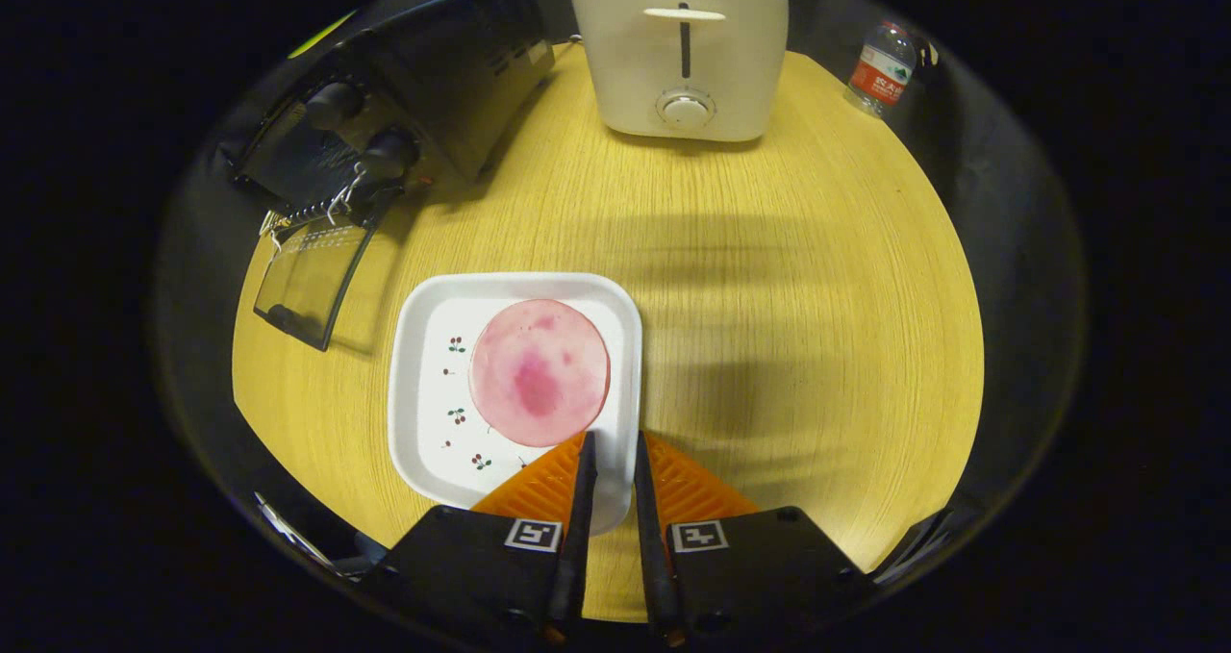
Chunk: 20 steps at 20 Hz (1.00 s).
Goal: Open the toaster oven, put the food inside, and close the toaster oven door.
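Note:
A round pink slice of ham point(539, 372) lies on a white square plate point(433, 393) with small cherry prints, just ahead of my fingers. My gripper point(614, 439) is narrowed over the plate's near right rim: one fingertip rests inside the rim by the ham's edge, the other outside it, so the jaws pinch the rim. The black toaster oven point(433, 66) stands at the far left of the table. Its glass door point(308, 283) is folded down flat, and the wire rack point(313, 213) shows at its mouth.
A white pop-up toaster point(678, 52) stands at the far middle of the round wooden table point(798, 278). A plastic water bottle point(880, 68) stands off the table's far right edge. Bare wood lies between the plate and the oven door.

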Tool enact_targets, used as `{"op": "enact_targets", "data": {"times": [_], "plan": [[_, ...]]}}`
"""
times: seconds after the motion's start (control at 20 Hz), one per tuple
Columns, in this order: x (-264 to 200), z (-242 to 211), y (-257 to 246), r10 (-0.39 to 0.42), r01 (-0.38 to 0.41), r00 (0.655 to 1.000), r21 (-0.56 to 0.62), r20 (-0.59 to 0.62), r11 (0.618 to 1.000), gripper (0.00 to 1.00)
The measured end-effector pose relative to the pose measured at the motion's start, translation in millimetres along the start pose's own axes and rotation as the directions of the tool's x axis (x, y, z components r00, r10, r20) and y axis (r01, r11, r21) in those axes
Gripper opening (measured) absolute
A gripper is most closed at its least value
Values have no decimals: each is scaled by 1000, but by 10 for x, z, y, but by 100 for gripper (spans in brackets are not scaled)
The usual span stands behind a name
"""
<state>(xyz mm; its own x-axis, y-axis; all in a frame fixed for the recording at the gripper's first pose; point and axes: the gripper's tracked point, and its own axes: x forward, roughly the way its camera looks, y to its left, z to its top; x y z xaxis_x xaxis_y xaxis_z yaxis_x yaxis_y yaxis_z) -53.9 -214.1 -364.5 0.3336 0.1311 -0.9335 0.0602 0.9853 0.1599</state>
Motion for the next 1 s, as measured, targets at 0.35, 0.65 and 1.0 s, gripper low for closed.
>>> {"op": "enact_targets", "data": {"times": [0.35, 0.65, 1.0], "plan": [[-7, -14, -7, 94, -92, 995, 85, -21, 992, 4], [-22, -103, 69, 144, -141, 990, 198, 0, 970, 1], [-300, -246, 284, 266, -302, 953, 499, 144, 812, 1]]}}
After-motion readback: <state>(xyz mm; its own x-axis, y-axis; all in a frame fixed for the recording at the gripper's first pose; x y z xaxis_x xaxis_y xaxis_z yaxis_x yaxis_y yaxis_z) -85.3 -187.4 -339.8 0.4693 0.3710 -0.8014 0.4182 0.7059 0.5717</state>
